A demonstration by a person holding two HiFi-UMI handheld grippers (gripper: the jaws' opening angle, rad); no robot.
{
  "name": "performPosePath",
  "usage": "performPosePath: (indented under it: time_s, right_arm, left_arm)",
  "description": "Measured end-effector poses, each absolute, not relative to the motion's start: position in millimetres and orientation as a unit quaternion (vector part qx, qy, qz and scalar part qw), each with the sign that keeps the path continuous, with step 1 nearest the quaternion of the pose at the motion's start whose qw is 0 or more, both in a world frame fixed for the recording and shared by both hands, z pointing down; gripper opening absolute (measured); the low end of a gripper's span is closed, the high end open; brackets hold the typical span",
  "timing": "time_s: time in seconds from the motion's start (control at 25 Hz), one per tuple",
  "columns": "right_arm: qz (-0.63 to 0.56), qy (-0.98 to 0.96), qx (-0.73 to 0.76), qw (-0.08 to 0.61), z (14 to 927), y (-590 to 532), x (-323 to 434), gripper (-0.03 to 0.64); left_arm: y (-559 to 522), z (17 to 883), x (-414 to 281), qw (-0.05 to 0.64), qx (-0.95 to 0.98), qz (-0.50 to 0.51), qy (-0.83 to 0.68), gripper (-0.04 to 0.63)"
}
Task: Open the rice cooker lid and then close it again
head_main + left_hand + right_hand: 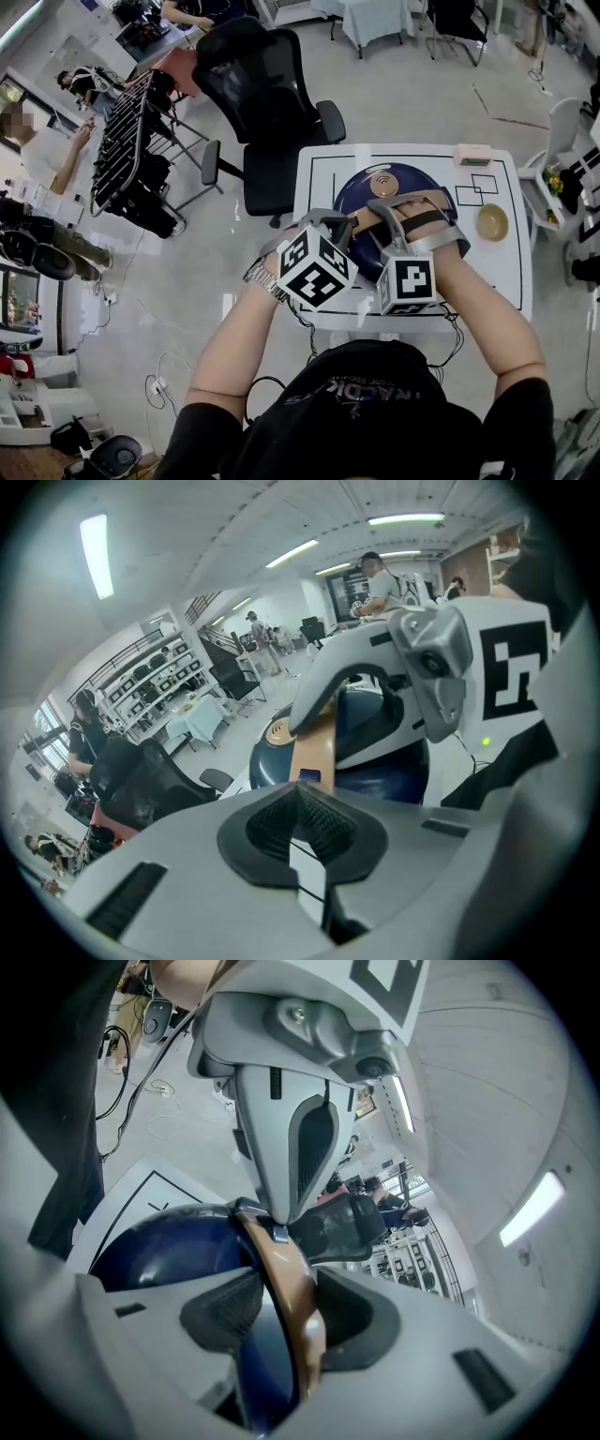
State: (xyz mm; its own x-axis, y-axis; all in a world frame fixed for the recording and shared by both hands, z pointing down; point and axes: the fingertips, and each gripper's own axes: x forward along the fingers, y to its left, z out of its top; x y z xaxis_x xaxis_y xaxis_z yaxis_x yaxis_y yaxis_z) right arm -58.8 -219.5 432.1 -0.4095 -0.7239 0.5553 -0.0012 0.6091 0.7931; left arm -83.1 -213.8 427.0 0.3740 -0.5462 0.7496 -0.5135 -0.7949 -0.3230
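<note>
Right gripper (286, 1309) fingers clamp tan curved handle (279, 1258) of round dark-blue rice cooker (359, 199); left gripper (302, 823) fingers, shut and empty, alongside. Tugging could tip it.

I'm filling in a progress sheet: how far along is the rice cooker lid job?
Done: nothing certain; the rice cooker lid lies down, and whether it is not yet opened or already closed again isn't clear. In hand: the right gripper clamps the tan handle between its fingers; the left gripper is shut, empty. Left: at least letting go.
</note>
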Motion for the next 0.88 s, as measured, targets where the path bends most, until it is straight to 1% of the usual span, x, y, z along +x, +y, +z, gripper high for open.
performPosePath:
  time_s: [0.6, 0.76, 0.88]
  right_arm:
    - [-0.370, -0.763, 0.227, 0.480, 431.3, -217.8, -57.9, 0.186]
    - [-0.370, -0.763, 0.225, 0.480, 432.2, -218.2, -57.8, 0.186]
    - [-0.375, -0.758, 0.225, 0.484, 431.5, -217.7, -57.1, 0.186]
  left_arm:
    - [-212.6, 425.6, -78.3, 0.047, -0.811, -0.490, 0.317, -0.012]
    - [-213.8, 426.4, -76.1, 0.042, -0.814, -0.485, 0.317, -0.012]
    - [-214.8, 426.3, -70.2, 0.023, -0.825, -0.471, 0.311, -0.012]
